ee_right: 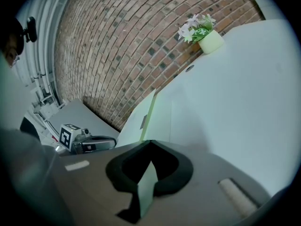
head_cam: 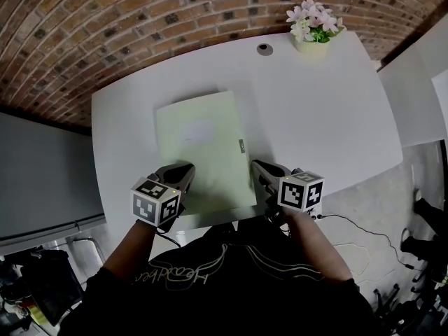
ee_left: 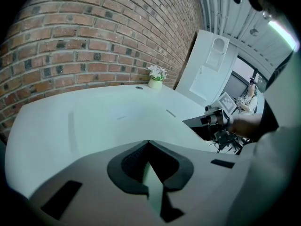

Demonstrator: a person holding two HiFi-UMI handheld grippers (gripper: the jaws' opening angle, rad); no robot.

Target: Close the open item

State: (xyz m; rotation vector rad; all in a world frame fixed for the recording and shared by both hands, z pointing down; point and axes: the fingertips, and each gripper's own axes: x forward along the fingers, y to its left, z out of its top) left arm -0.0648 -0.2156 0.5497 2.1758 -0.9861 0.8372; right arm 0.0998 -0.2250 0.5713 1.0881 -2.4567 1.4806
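A pale green folder [head_cam: 203, 145] lies flat and closed on the white table [head_cam: 329, 117], with a small grey tab [head_cam: 241, 145] near its right edge. My left gripper [head_cam: 187, 168] is shut, its tips over the folder's near left part. My right gripper [head_cam: 256, 164] is shut too, just right of the folder's near right edge. The left gripper view shows the folder's top [ee_left: 117, 121] beyond my shut left gripper [ee_left: 148, 142], and the right gripper [ee_left: 186, 122] at the side. The right gripper view shows the folder's edge [ee_right: 149, 114] ahead of my shut right gripper [ee_right: 150, 141]. Neither holds anything.
A small pot of pale flowers [head_cam: 313, 30] stands at the table's far right corner, beside a round cable hole [head_cam: 264, 48]. A brick wall runs behind the table. A grey cabinet [head_cam: 42, 173] stands to the left. A cable [head_cam: 350, 222] trails on the floor at the right.
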